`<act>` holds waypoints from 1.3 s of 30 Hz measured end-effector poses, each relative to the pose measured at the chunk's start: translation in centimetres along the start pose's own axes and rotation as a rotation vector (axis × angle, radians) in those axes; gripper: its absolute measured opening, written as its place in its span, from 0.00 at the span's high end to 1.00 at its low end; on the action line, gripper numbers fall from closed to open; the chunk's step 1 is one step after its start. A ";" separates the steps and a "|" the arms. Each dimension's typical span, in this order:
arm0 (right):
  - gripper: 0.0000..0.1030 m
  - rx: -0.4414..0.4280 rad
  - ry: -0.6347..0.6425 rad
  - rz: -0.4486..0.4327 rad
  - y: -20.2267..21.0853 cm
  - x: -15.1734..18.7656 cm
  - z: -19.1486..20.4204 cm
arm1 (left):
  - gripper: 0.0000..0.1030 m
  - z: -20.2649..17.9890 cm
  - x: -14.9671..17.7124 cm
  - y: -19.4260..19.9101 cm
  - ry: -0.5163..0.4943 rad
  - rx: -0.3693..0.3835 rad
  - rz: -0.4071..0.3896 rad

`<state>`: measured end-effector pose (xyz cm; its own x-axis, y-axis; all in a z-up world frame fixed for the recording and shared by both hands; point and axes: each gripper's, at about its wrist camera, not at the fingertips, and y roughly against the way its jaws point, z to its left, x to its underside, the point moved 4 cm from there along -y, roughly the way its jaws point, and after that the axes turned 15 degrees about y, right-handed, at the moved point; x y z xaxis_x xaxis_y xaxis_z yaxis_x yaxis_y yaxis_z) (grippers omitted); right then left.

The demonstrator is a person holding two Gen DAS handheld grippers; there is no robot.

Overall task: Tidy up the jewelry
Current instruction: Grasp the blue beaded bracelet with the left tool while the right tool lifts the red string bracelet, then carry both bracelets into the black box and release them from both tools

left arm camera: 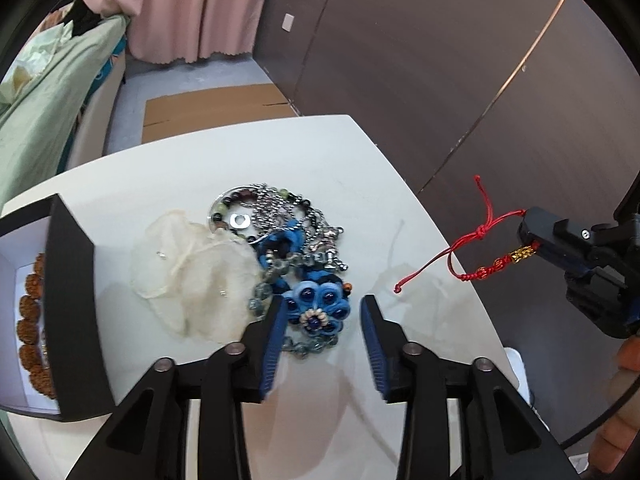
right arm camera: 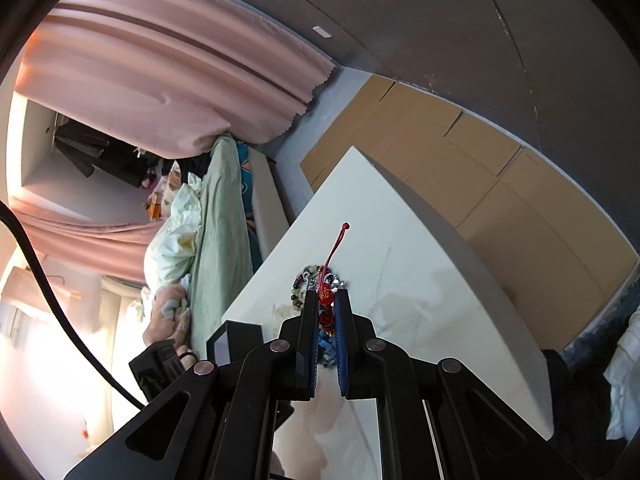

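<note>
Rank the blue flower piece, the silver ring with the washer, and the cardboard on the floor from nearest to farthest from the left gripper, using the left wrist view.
1. Blue flower piece: just ahead of the left gripper.
2. Silver ring: farther up the table, left of centre.
3. Cardboard: on the floor beyond the table's far edge.

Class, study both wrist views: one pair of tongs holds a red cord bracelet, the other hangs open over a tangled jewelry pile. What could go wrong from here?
1. The left tongs straddle the blue flower piece, which lies tangled with the silver chains; lifting it may drag the whole pile.
2. The red cord bracelet hangs loose from the right tongs near the table edge; if it slips, it may fall off the table.
</note>
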<state>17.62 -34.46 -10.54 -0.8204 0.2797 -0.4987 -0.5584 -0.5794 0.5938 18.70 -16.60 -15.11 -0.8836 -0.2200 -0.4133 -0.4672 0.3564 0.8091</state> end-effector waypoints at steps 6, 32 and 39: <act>0.91 0.003 -0.004 -0.001 0.4 -0.1 -0.4 | 0.43 -0.4 0.1 -0.8 -0.017 -0.045 -0.027; 0.91 -0.047 0.072 -0.028 -0.3 -0.3 2.1 | 0.70 0.5 -1.6 5.1 0.009 0.016 -0.138; 0.91 -0.080 0.098 -0.036 -1.2 0.2 4.1 | 0.70 1.6 -2.6 8.1 0.045 0.061 -0.190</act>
<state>17.63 -30.59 -8.73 -0.7816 0.2276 -0.5808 -0.5728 -0.6303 0.5239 17.18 -11.71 -8.11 -0.7778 -0.3280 -0.5362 -0.6276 0.3584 0.6911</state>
